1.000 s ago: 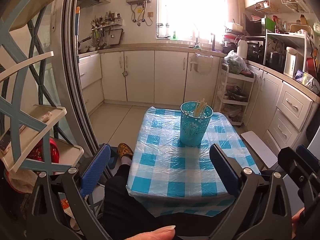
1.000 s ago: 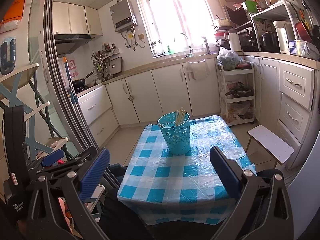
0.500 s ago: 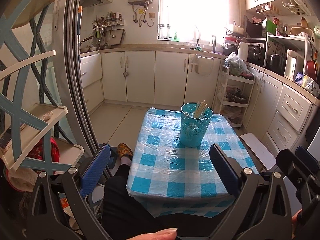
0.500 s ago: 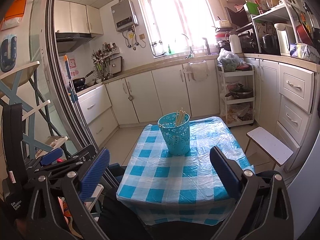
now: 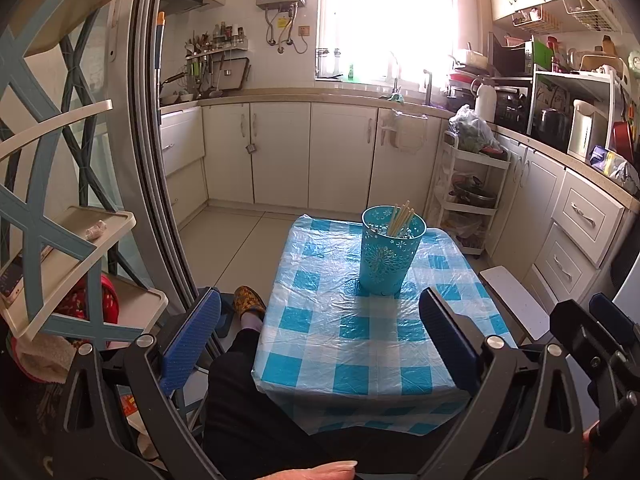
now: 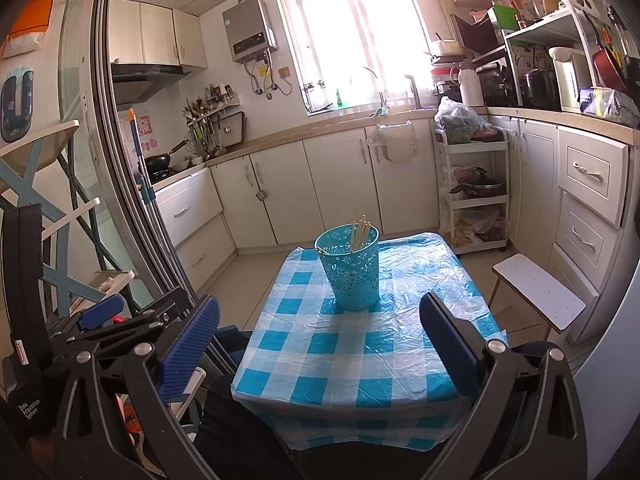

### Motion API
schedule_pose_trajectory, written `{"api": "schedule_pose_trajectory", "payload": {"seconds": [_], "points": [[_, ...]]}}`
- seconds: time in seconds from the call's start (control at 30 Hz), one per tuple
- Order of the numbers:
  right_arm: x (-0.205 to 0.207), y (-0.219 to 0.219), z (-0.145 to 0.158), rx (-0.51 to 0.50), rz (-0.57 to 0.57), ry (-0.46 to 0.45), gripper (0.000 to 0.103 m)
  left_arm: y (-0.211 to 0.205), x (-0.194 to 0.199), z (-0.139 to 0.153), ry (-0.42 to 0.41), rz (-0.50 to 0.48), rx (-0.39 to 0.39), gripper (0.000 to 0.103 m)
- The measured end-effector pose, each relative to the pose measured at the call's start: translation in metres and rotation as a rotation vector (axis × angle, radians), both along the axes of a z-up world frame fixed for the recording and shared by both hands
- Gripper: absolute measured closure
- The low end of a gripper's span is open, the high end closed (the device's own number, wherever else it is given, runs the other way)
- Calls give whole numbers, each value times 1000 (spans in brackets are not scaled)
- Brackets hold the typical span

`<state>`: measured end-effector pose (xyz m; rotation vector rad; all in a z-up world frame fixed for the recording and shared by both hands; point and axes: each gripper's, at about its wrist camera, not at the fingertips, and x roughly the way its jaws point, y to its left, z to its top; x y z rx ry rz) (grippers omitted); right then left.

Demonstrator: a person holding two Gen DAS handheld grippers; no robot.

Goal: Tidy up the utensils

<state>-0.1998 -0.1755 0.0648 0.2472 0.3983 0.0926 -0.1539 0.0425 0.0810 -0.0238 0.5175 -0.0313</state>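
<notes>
A small tabletop (image 5: 360, 332) covered with a blue-and-white checked plastic cloth (image 6: 360, 356) is seen in a kitchen lined with cream cabinets (image 5: 280, 152), a bright window (image 6: 352, 36) and a white trolley (image 5: 468, 196). A turquoise perforated cup (image 5: 390, 254) is stood near the far end of the tabletop, with pale chopsticks (image 5: 401, 216) leaned inside it. The left tongs (image 5: 320, 340) are held spread wide at the near edge, nothing grasped or touched. The right tongs (image 6: 320, 344) are likewise spread wide and empty, well short of the cup.
</notes>
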Motion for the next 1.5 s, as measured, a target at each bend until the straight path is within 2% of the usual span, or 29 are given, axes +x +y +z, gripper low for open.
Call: {"api": "schedule_pose_trajectory", "payload": {"seconds": [1.5], "points": [[-1,5,0,-4,0,3,7,4,1,-1,1,0,1,7]]}}
